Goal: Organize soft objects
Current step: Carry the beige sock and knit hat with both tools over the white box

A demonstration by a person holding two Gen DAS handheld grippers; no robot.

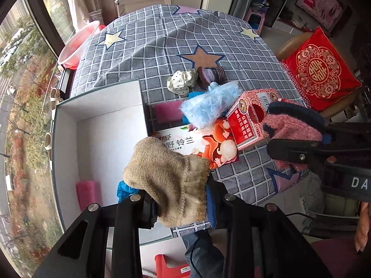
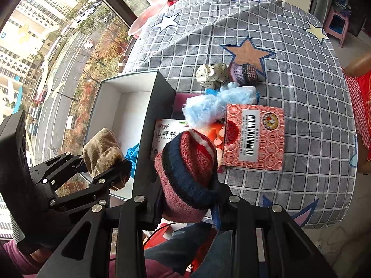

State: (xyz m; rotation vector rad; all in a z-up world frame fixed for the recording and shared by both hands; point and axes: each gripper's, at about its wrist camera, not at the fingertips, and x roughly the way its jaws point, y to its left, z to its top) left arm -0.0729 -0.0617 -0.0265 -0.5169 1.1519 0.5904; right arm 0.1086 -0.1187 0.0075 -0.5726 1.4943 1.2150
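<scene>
Left gripper fingers clamp a tan sock above the box rim (right gripper fingers clamp a striped sock).

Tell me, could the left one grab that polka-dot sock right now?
Probably not: the left gripper has its jaws shut on a tan sock, and the polka-dot sock lies far across the table, beyond the white box.

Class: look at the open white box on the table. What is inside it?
Inside the white box: a pink foam block and a blue soft item. The tan sock in the left gripper covers part of its floor.
</scene>
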